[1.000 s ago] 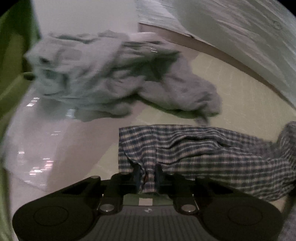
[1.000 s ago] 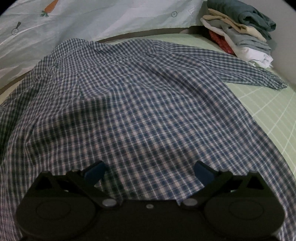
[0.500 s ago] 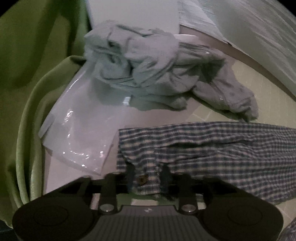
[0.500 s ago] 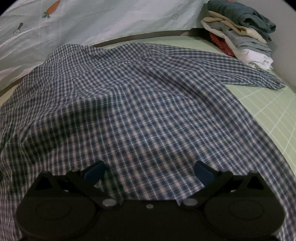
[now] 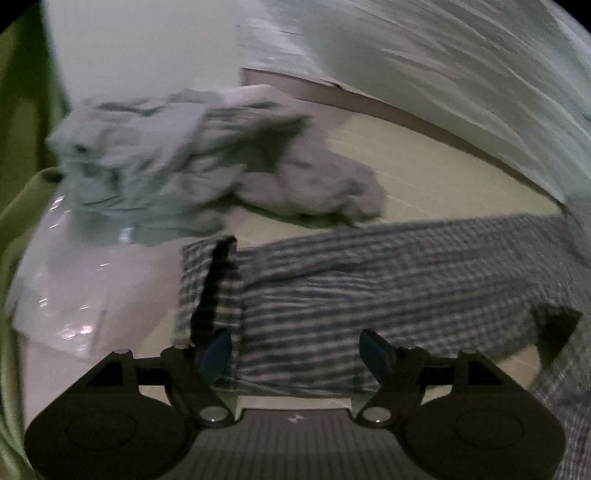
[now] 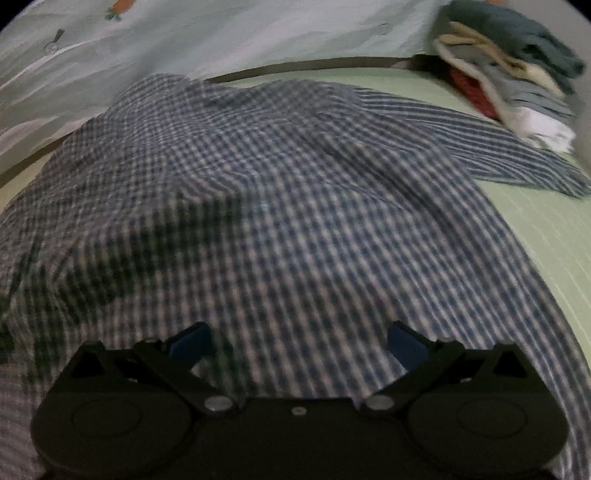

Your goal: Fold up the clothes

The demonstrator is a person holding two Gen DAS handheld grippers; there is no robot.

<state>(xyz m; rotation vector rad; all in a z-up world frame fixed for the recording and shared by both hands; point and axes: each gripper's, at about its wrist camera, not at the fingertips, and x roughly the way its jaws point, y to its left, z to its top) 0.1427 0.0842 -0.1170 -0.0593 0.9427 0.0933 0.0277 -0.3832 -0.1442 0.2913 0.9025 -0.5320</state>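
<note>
A blue-and-white checked shirt lies spread over the pale green bed sheet. Its long sleeve stretches across the left wrist view, with the cuff end at the left. My left gripper is open, its blue pads astride the sleeve near the cuff, holding nothing. My right gripper is open too, hovering low over the shirt's body. The shirt's other sleeve reaches toward the right.
A heap of crumpled grey clothes sits beyond the cuff, partly on a shiny white plastic sheet. A stack of folded clothes stands at the far right. Light patterned bedding rises at the back. Green fabric hangs left.
My left gripper has opened and let go of the sleeve cuff, which now lies on the bed. The right gripper stays open over the shirt, shifted slightly.
</note>
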